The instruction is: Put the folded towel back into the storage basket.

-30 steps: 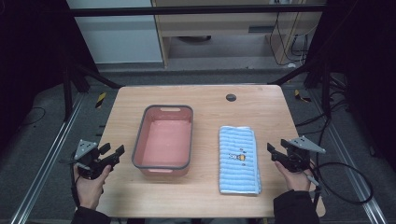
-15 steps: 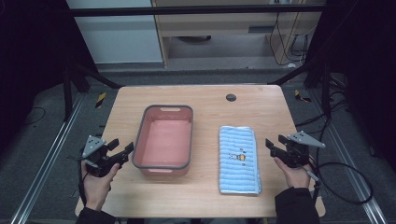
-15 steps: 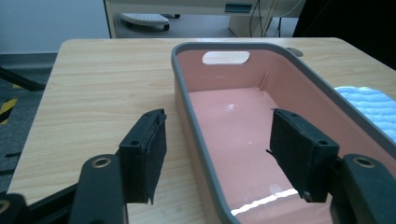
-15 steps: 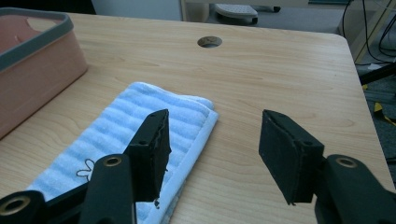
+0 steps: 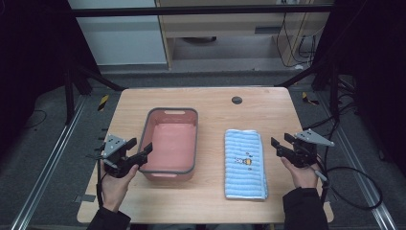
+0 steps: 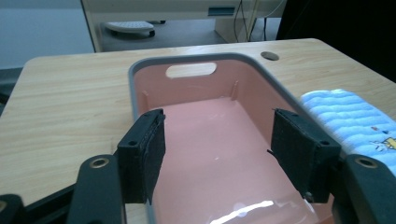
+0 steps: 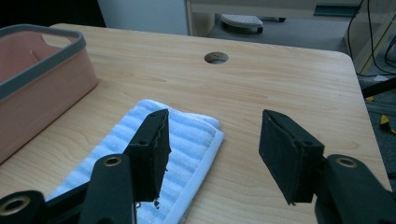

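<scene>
A pink bin with a grey rim stands empty left of the table's middle. To its right lies a folded blue striped towel bearing a small picture. My left gripper is open at the bin's near left corner. In the left gripper view its jaws hang apart over the bin, with the towel at the right. My right gripper is open just right of the towel, empty. In the right gripper view the gripper has one jaw over the towel's far corner.
The wooden table has a round cable hole near its far edge, also seen as the hole. Dark frame bars and floor rails flank the table. A cable trails from the right gripper off the table's right side.
My left gripper has moved right, up to the bin's near corner. My right gripper has shifted left toward the towel. Both stay open.
</scene>
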`<action>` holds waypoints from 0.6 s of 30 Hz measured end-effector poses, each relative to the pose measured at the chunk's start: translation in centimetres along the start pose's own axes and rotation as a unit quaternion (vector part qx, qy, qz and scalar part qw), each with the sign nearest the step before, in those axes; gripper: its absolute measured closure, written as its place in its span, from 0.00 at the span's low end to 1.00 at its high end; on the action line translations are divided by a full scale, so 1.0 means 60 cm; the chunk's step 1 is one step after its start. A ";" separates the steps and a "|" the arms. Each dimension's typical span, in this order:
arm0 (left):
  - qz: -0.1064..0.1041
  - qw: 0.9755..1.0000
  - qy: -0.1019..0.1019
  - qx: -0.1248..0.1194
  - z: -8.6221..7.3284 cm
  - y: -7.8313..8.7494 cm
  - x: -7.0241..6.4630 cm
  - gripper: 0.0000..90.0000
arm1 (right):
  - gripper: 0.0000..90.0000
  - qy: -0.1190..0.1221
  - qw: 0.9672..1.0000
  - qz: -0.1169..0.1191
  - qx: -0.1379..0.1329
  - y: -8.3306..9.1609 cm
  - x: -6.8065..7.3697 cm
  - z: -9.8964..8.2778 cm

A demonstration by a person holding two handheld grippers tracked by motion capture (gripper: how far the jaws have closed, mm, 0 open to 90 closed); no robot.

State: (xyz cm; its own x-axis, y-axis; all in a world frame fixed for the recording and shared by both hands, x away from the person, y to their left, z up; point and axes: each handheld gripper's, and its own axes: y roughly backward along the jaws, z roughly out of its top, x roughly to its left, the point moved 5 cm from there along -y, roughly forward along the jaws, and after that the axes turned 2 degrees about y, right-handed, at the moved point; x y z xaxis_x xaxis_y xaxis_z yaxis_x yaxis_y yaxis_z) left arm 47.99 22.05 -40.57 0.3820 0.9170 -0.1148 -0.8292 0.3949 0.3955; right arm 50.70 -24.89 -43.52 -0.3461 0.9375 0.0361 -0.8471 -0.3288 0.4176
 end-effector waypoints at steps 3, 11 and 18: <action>-0.003 1.000 -0.008 -0.001 0.006 -0.006 -0.018 0.39 | 0.48 0.003 1.000 -0.001 0.000 -0.003 0.001 0.004; -0.017 1.000 -0.019 -0.001 0.010 -0.021 -0.052 0.40 | 0.49 0.005 1.000 0.004 -0.002 -0.009 0.007 0.010; -0.035 0.999 -0.029 0.002 0.008 -0.044 -0.098 0.41 | 0.49 0.002 1.000 0.008 -0.008 -0.018 0.013 0.025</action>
State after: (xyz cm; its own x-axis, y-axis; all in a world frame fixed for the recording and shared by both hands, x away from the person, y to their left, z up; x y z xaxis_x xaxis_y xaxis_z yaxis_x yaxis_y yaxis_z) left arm 48.11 15.59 -40.48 0.4616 0.8826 -0.0895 -0.7983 0.4573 0.3919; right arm 51.96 -23.65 -42.58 -0.3608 0.9319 0.0379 -0.8481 -0.3448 0.4024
